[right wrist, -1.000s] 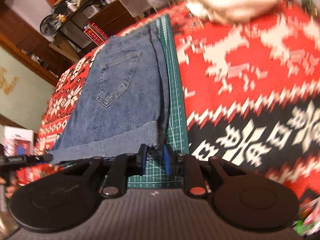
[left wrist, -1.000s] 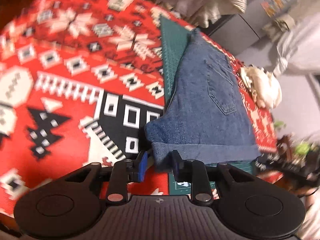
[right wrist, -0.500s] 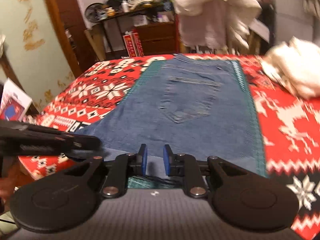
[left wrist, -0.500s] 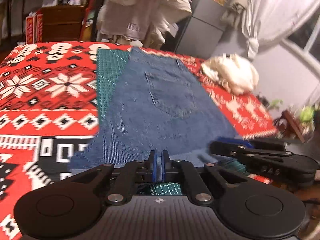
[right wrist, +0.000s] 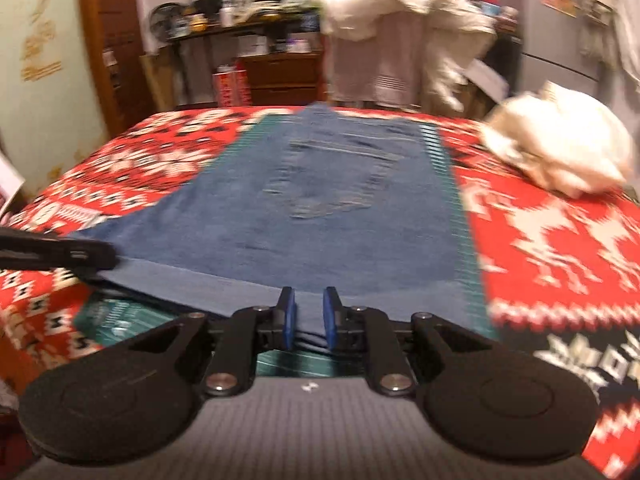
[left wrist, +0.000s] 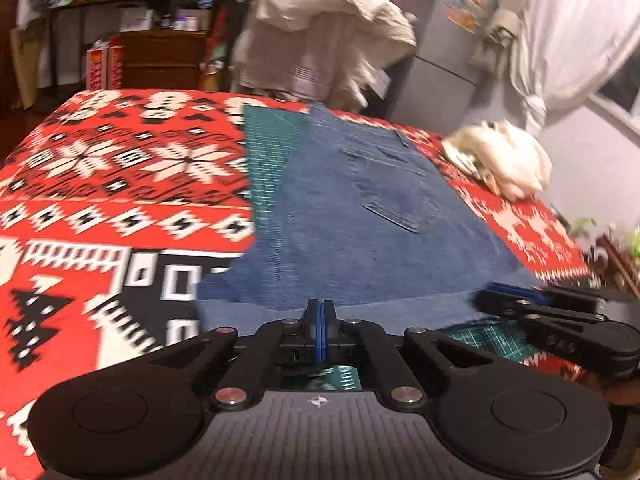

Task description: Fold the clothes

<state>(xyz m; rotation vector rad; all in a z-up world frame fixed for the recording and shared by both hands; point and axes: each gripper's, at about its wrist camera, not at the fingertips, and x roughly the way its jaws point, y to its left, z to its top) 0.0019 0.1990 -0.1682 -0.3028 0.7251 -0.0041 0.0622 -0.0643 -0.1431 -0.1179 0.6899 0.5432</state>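
Blur softens denim shorts (left wrist: 360,216) | left claw (left wrist: 319,320) pinched together | right claw (right wrist: 308,316) parted around hem

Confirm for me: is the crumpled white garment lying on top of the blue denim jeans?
No, the crumpled white garment sits on the red patterned blanket, off to the right of the blue denim jeans and apart from them.
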